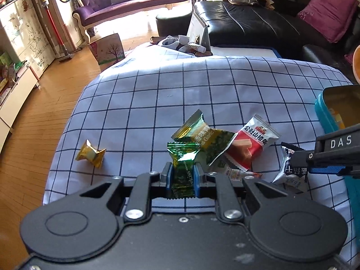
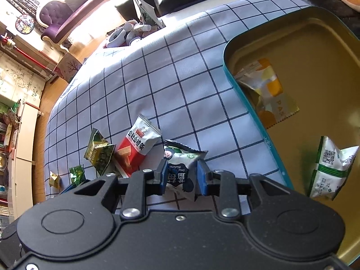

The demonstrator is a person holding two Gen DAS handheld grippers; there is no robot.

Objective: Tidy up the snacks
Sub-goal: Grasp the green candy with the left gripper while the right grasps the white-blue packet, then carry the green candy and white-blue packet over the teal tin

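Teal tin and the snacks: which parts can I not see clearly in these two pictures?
- Teal tin: right and bottom edges cut it off, right wrist view.
- White-blue packet: lower end hidden behind right gripper.
- Green candy: lower part hidden between left gripper pads.

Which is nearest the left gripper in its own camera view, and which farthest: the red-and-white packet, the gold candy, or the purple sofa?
From the left gripper:
1. Red-and-white packet, just right of it on the cloth.
2. Gold candy, out to the left.
3. Purple sofa, across the room.
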